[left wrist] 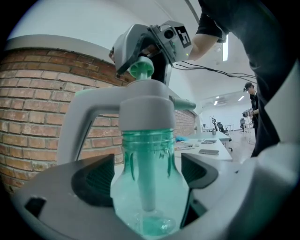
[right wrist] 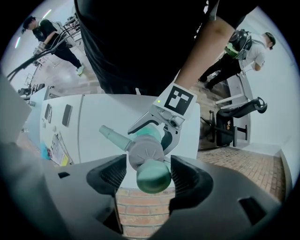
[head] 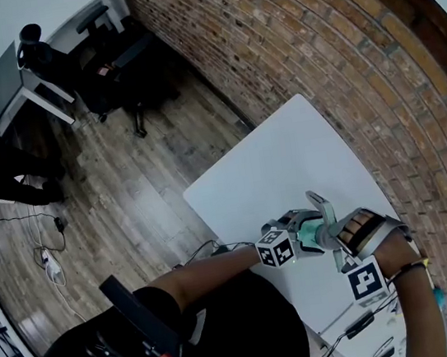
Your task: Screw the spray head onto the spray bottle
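Spray bottle (left wrist: 124, 192), translucent green, stands upright between the jaws of the left hand-held gripper (left wrist: 150, 176), whose dark ribbed pads press on its body from both sides. That gripper reaches in roughly level. In the head view the spray bottle hangs over the near part of the white worktop (head: 287, 156); whether its base touches the surface cannot be told.

The grey spray head (left wrist: 146, 110) sits on the bottle's neck, with its collar over the mouth and a pale dip tube (left wrist: 149, 192) running down inside the bottle. Its trigger (left wrist: 79, 122) arches down at the left of the left gripper view. Its green-tipped nozzle (right wrist: 110, 135) juts to the upper left in the right gripper view.

The right hand-held gripper (right wrist: 147, 174) comes in from above, pointing steeply down. Its jaws are clamped on the top of the spray head, and the green knob (right wrist: 154, 180) at the crown lies between the pads. The two grippers meet at the bottle, the left one low on the body and the right one over the head.

A brick wall (head: 338, 56) runs along the far edge of the worktop, and a wooden floor (head: 127, 204) lies off to its left.
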`<state>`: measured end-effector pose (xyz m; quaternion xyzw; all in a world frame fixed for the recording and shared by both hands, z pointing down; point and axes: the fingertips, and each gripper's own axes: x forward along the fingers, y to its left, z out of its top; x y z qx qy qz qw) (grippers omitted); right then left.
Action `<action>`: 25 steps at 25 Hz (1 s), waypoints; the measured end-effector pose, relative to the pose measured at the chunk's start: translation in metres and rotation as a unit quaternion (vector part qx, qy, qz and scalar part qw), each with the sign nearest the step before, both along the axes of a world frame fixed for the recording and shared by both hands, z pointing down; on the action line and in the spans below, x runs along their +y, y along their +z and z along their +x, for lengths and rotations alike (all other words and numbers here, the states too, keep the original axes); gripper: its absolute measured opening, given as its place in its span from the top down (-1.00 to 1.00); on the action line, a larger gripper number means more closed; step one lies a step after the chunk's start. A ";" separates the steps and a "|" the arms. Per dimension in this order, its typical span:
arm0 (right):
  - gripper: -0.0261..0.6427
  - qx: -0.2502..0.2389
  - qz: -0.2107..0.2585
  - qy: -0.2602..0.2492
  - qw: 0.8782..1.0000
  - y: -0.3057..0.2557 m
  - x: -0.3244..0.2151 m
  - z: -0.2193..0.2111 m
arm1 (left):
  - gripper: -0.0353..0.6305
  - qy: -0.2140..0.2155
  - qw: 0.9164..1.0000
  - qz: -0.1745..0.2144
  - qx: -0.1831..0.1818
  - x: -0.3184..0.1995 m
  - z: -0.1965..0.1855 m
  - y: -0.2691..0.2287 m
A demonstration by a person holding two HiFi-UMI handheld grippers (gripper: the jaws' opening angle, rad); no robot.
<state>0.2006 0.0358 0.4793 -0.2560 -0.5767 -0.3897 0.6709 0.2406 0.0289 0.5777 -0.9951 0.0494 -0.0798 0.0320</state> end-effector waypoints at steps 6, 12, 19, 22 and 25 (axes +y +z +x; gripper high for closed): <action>0.06 -0.018 -0.005 -0.008 1.000 0.017 0.006 -0.003 | -0.45 0.008 1.000 0.002 -0.003 0.000 0.001 0.001; 0.07 -0.020 -0.010 0.015 1.000 0.027 0.005 0.000 | -0.44 0.008 1.000 0.006 -0.002 -0.001 0.001 0.003; 0.07 -0.040 -0.028 0.103 0.993 0.025 0.001 -0.002 | -0.44 0.008 1.000 0.008 -0.002 0.001 0.000 0.002; 0.06 -0.068 -0.033 0.155 0.985 0.026 0.001 -0.003 | -0.44 0.008 1.000 0.008 -0.001 0.002 0.000 0.002; 0.06 -0.094 -0.042 0.191 0.976 0.025 0.002 -0.006 | -0.44 0.009 1.000 0.009 -0.001 0.001 -0.001 0.002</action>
